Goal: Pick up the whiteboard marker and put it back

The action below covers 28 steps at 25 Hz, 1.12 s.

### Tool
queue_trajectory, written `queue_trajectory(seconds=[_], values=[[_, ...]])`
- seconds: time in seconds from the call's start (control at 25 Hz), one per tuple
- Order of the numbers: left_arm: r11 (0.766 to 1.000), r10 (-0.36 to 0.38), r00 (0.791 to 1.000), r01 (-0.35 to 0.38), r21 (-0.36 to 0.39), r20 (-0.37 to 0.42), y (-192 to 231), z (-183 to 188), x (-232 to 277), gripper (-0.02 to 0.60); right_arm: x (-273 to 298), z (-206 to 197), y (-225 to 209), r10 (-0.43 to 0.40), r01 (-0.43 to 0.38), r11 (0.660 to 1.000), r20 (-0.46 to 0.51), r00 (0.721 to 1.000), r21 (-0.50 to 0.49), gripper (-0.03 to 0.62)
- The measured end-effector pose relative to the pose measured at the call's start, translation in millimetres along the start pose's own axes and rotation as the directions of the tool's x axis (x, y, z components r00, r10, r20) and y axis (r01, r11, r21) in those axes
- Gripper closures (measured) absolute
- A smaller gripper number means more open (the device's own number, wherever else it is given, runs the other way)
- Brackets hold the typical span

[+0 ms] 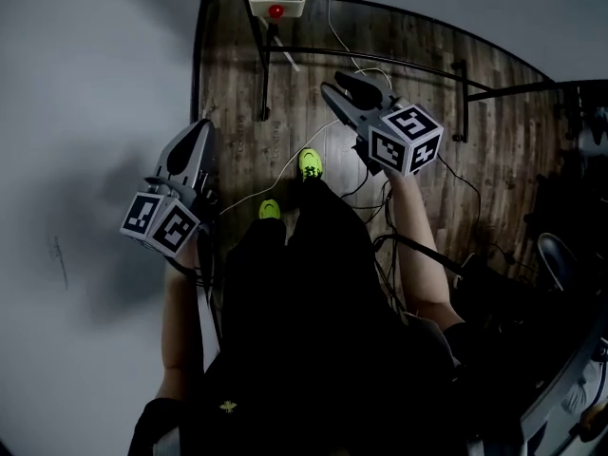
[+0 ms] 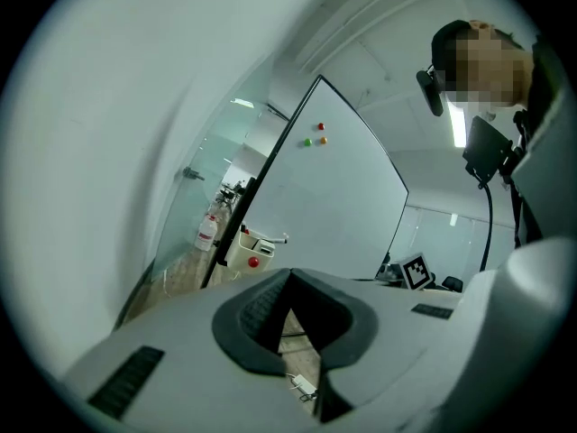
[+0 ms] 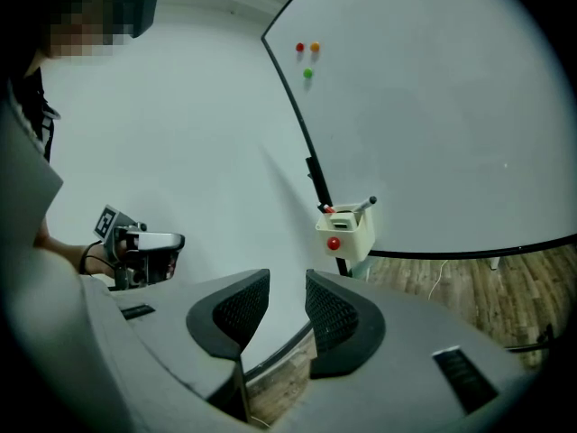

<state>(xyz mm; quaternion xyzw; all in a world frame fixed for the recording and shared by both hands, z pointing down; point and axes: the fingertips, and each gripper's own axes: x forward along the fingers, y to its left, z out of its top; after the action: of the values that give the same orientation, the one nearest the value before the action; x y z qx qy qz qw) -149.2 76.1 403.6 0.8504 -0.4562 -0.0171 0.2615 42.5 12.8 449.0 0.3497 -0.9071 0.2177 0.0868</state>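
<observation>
Wood-plank floor (image 1: 237,93). We note yellow-green shoes (image 1: 311,164) near centre, a white cable (image 1: 285,164) beside them, black stand legs (image 1: 261,65) at twelve o'clock, and black cables (image 1: 446,174) at four o'clock.

Left hand-held gripper (image 1: 198,131) seemingly closed; right hand-held gripper (image 1: 339,85) parted, empty.

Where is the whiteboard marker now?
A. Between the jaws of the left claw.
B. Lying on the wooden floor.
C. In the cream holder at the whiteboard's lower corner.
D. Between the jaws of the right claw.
C: the marker sticks out of the cream holder beside the whiteboard, and the right claw is open and empty.
</observation>
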Motion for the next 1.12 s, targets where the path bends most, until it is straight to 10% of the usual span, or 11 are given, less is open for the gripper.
queue_trajectory(seconds=[0.88,1.12], values=[[0.969,-0.233,0.971,0.228,0.095,0.049,-51,2,-92,0.549,-51,5,171,-0.045,0.059,0.99,0.109,0.993,-0.127,0.494],[0.959,-0.276,0.961,0.273,0.075,0.019,-58,-19,-115,0.549,-63,-23,212,-0.056,0.068,0.991,0.102,0.993,-0.115,0.588]])
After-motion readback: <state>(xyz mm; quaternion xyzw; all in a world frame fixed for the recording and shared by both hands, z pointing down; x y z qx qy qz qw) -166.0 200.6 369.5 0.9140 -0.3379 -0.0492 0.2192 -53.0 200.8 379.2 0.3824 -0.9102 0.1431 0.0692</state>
